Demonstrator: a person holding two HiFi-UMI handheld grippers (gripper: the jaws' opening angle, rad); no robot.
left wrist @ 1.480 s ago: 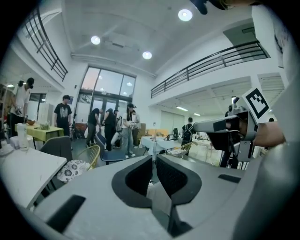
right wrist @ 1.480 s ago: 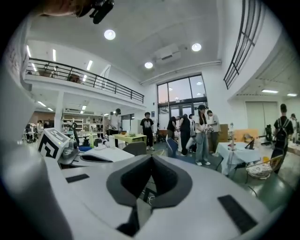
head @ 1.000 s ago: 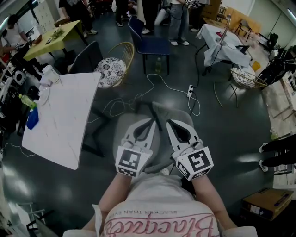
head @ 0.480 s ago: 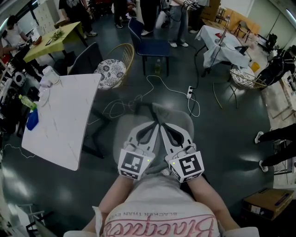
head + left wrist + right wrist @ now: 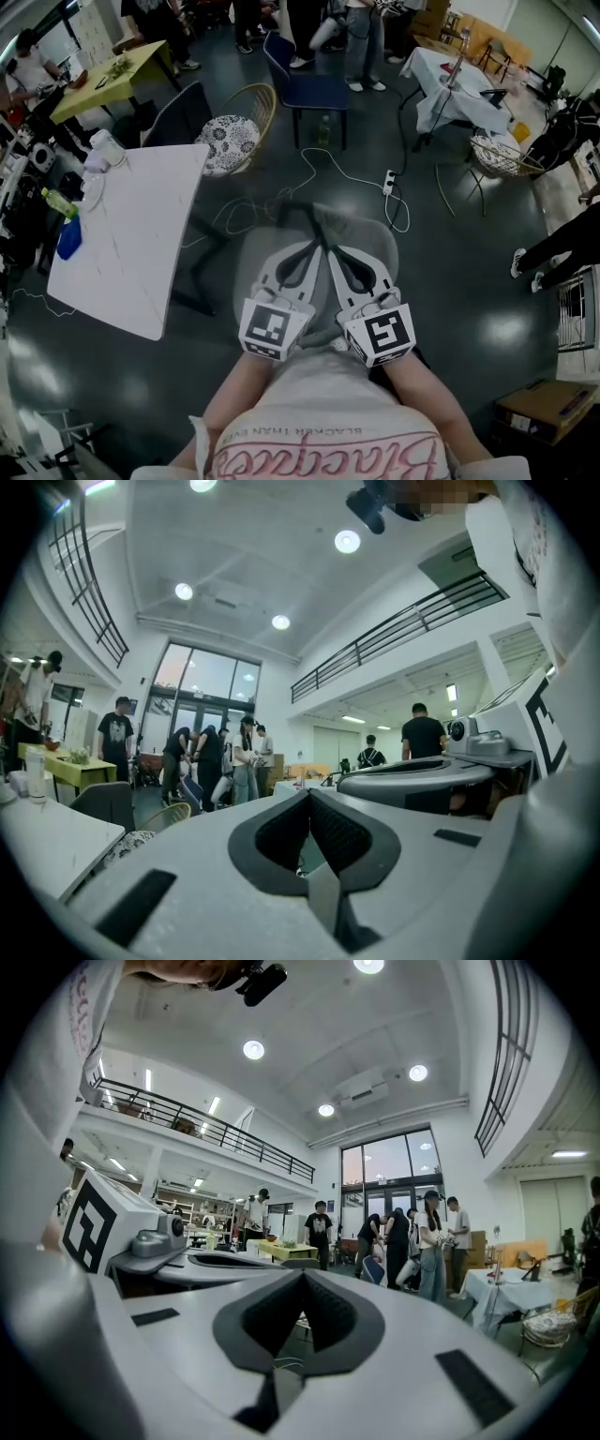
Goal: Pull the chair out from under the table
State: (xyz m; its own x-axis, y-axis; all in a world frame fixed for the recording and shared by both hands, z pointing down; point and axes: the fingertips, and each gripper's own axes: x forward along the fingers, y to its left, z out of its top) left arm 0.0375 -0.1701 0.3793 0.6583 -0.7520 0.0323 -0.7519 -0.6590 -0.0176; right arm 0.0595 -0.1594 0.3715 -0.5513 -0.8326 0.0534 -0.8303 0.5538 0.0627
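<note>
Student: Head view first. Where does the chair (image 5: 370, 239) stand, and why there?

Tutor: Its grey seat, blurred, sits directly below the two tools and to the right of the white table (image 5: 131, 244), apart from the table's edge. No part of the seat lies under the top, so the pull looks all but done. The left gripper (image 5: 312, 247) and right gripper (image 5: 330, 251) lie side by side. Their tips converge above the seat near a dark bar (image 5: 302, 214) that may be the chair's back. Two tools on one frame would share the load and keep it from slewing. Whether either tip touches the bar cannot be told.

Student: Left gripper view?

Tutor: The left gripper (image 5: 309, 797) points level, with its jaws pressed together at the tip and nothing between the pads. The table (image 5: 37, 841) appears low at left. The chair does not show and probably lies below the frame.

Student: Right gripper view?

Tutor: The right gripper (image 5: 302, 1279) matches: level, jaws closed, pads bare. A cable (image 5: 286, 1363) shows through the opening behind the tip. Closed, empty jaws suit resting or hooking, not pinching.
</note>
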